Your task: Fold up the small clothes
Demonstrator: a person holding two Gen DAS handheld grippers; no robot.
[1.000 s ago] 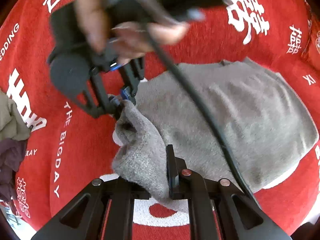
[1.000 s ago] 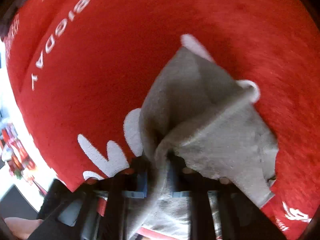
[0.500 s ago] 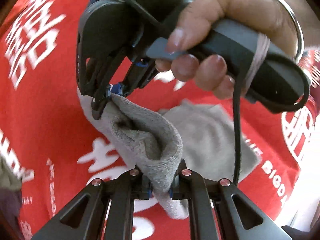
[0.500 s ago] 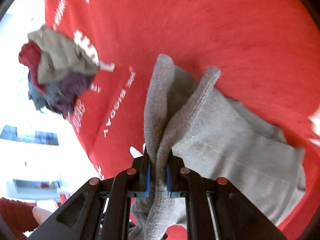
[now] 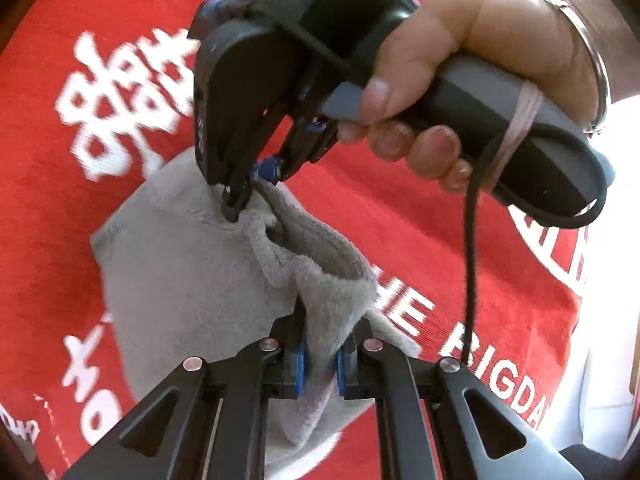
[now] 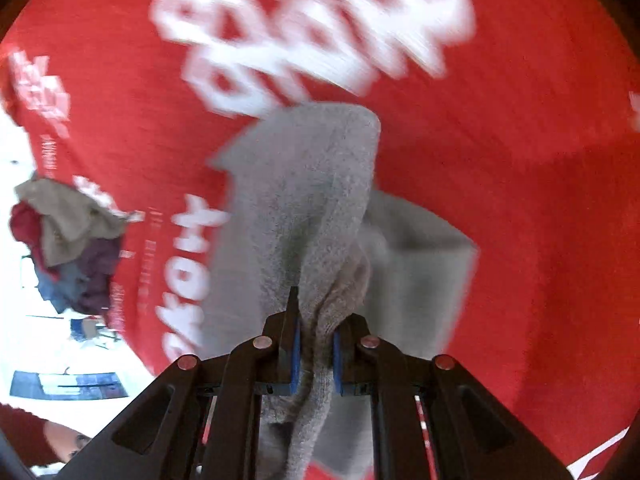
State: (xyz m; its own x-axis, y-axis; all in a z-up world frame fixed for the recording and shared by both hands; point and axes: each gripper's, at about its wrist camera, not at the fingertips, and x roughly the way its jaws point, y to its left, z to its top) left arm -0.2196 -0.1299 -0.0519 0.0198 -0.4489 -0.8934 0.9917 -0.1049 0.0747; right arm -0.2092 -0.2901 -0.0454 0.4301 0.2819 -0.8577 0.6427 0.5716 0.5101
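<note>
Grey knit garment (image 5: 192,280) lies partly on the red cloth-covered surface (image 5: 48,208), one end lifted off it by both grippers. Left gripper (image 5: 320,360) has its fingers nearly closed, blue pads pinching a bunched fold of the grey fabric. Right gripper (image 5: 250,190), seen from the left wrist view, is clamped on another bit of the same raised edge, fingers close to shut; the person's right hand (image 5: 460,80) grips its handle, with a black cable (image 5: 470,260) hanging down from it. From the right wrist view the right gripper (image 6: 316,344) pinches a thick fold of the garment (image 6: 304,200), rest of it trailing onto the red surface (image 6: 540,200) with white printed lettering. Pile of other clothes (image 6: 68,240), beige, maroon and blue, sits near the surface's edge, well apart from the grey piece. Picture blurred there.
</note>
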